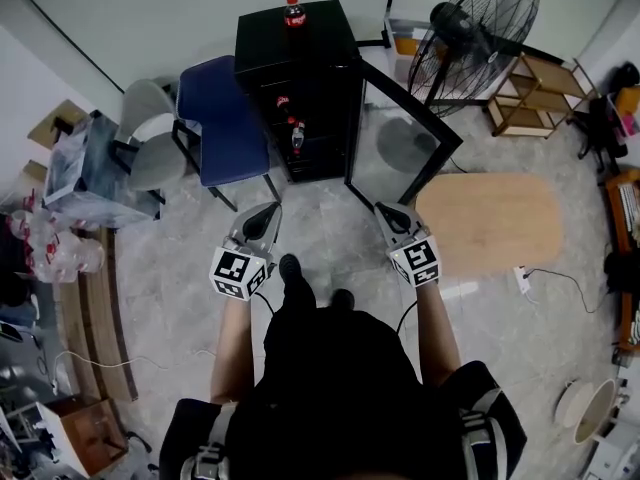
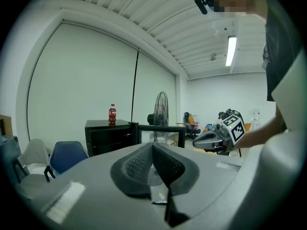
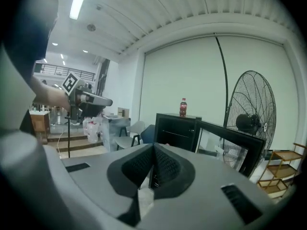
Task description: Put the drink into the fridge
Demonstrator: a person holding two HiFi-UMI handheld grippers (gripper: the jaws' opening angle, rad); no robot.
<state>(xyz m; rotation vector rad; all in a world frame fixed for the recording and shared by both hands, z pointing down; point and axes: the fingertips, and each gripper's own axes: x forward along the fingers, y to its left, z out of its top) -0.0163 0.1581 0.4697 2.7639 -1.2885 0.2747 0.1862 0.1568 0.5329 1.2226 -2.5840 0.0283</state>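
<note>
The bottle (image 1: 292, 12) stood upright on top of the fridge (image 1: 300, 78), far ahead and well apart from both claws. The left claw (image 1: 262, 218) and right claw (image 1: 392, 216) were pressed together, empty. The left looked more directly in line with it.

Blue chair (image 1: 222, 118) just beside grey chair (image 1: 150, 133); black standing fan (image 1: 480, 23) near wooden shelf (image 1: 540, 93); pale oval tabletop (image 1: 490, 218)

The marble floor (image 1: 330, 233) carries the black fridge (image 1: 310, 78), door swung open, and a cola bottle (image 1: 293, 11) stands upright on its top. A blue chair (image 1: 225, 118) sits just beside the fridge, with the fan (image 1: 480, 28) and beige mat (image 1: 490, 218) on the door side.
</note>
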